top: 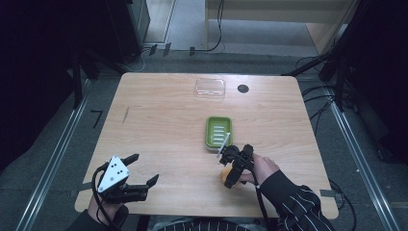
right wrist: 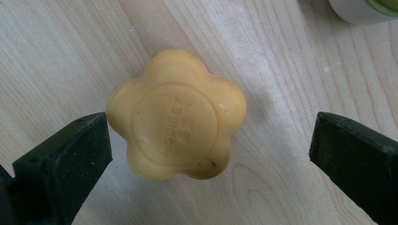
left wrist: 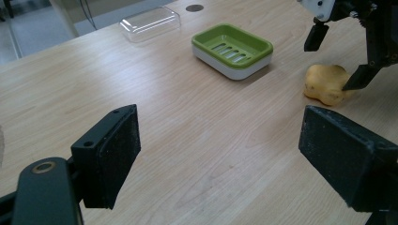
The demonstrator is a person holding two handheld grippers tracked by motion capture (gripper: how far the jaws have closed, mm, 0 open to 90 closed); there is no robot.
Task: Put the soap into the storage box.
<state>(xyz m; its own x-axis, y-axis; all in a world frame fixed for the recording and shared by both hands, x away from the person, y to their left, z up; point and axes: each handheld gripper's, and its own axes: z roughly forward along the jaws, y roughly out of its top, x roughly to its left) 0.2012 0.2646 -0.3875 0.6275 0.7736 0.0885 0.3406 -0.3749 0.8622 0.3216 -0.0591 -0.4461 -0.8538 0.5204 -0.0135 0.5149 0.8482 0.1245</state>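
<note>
**Closing the claw well on the flower-shaped soap**

The right claw (right wrist: 211, 154) is wide open and holds nothing. It points down over the yellow soap (right wrist: 177, 115), which lies flat on the table (top: 159, 110), near the front edge and just in front of the green soap dish (top: 219, 132). In the right gripper view one jaw stands almost against the left side of the soap, while the other jaw is well apart from it on the right. The soap is therefore not in the middle of the opening.

To do this step well, I think the person should first shift the claw a little so that the soap sits midway between the jaws. If the claw closes as it stands now, the far jaw will probably push the soap across the wood before both pads meet it. The soap has five round lobes, so the pads should press on two opposite sides where the surface is widest, not on a single lobe tip, or it may turn and slip out. The claw should also go low, close to the table, because the soap is thin.

The left claw (top: 143, 172) rests open and empty at the front left of the table, away from the work. A clear lid (top: 210, 87) lies at the far side.
</note>
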